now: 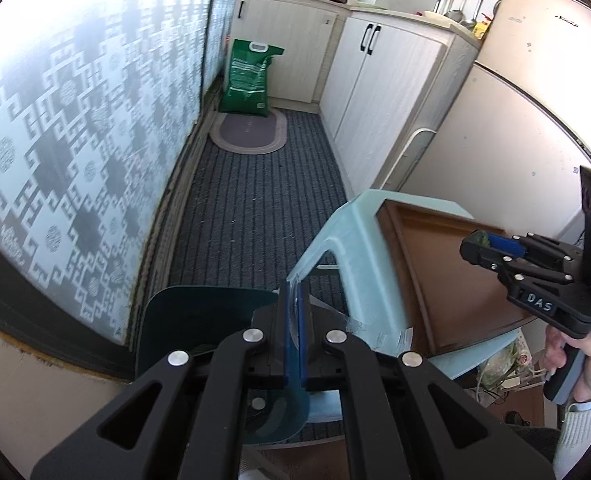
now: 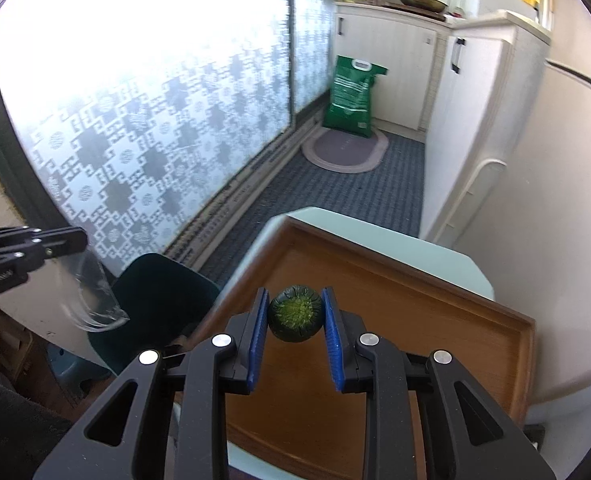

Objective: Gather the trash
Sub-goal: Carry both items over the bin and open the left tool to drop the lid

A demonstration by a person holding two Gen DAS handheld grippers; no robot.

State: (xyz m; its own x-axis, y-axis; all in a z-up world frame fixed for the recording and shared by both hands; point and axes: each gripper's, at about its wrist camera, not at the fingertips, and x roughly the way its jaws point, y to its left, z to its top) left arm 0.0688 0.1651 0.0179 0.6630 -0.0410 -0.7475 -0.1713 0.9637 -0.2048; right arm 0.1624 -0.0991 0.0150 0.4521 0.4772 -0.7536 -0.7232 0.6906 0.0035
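My left gripper is shut on a clear plastic cup, held by its wall above the dark green trash bin. The right wrist view shows the cup hanging from the left gripper over the bin. My right gripper is shut on a round dark green fruit end with a pale green cut face, above the brown wooden tray. In the left wrist view the right gripper hovers over the tray.
The tray lies on a pale blue plastic stool. A patterned glass door runs along the left. White cabinets, a fridge, a green sack and an oval mat stand farther off on grey striped carpet.
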